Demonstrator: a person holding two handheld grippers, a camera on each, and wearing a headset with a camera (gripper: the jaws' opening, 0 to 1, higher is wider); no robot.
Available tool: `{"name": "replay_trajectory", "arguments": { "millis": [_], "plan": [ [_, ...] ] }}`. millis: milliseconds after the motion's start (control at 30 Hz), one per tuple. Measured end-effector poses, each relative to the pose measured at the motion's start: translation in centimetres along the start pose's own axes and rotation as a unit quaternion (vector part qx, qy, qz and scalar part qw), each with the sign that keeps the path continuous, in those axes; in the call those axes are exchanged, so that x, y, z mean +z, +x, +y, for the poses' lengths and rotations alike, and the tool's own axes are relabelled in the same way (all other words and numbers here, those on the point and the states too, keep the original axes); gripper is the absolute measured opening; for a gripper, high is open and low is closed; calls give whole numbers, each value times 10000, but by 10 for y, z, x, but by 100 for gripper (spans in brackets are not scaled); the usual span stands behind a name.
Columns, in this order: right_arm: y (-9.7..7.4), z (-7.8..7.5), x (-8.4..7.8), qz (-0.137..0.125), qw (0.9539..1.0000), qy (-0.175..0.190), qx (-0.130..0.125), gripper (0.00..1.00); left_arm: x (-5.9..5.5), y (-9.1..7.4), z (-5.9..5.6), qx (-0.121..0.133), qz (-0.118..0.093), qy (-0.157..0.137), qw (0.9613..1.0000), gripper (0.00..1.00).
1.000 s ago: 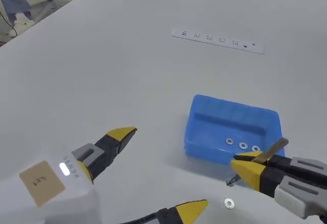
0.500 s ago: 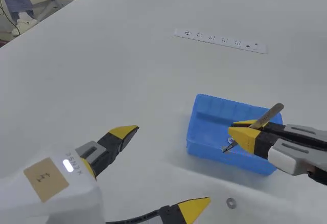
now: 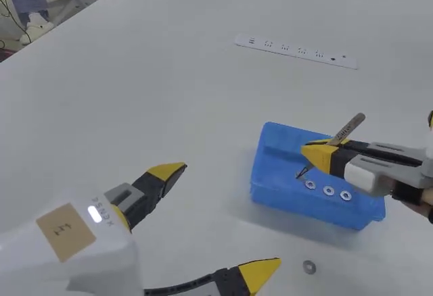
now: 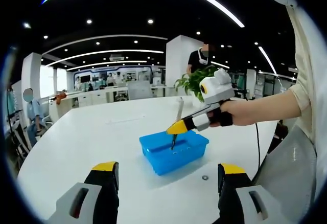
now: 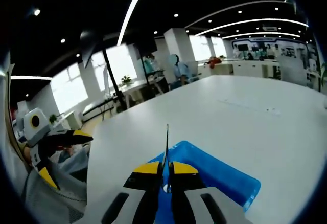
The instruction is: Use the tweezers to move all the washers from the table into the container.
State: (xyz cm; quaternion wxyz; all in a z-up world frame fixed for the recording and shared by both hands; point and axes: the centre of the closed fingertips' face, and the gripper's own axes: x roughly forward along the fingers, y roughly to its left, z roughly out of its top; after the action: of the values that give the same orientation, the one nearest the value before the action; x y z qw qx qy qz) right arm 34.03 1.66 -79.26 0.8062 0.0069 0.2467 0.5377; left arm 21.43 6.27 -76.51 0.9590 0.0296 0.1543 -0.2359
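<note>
While the right hand-held gripper (image 3: 318, 155) clamps the tweezers (image 3: 346, 130) over three washers (image 3: 328, 190) within the container (image 3: 284, 134) walls, one washer (image 3: 309, 267) lies on open bench (image 3: 135, 73) nearby; the left hand-held gripper (image 3: 220, 218) gapes apart.

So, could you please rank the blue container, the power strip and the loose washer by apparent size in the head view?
1. blue container
2. power strip, which lies farther from the camera, so its true size is unsure
3. loose washer, smallest by far
</note>
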Motion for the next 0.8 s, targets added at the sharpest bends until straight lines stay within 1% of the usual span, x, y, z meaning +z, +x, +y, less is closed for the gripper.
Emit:
{"name": "replay_trajectory", "arguments": {
  "millis": [133, 200, 300, 533, 800],
  "plan": [
    [8, -8, -8, 200, 9997, 99, -73, 3, 0, 0, 0, -10, 15, -6, 10000, 81],
    [11, -11, -11, 279, 9995, 104, -59, 3, 0, 0, 0, -6, 7, -6, 10000, 81],
    [13, -13, -14, 326, 9994, 86, -58, 3, 1, 0, 0, -3, 8, -16, 10000, 81],
    [19, -21, -18, 448, 9989, -27, -153, 3, 1, 0, -1, -5, 12, -23, 10000, 81],
    [23, -22, -21, 540, 9984, -79, -171, 3, 1, 1, -1, -9, 20, -21, 10000, 81]
  ]
}}
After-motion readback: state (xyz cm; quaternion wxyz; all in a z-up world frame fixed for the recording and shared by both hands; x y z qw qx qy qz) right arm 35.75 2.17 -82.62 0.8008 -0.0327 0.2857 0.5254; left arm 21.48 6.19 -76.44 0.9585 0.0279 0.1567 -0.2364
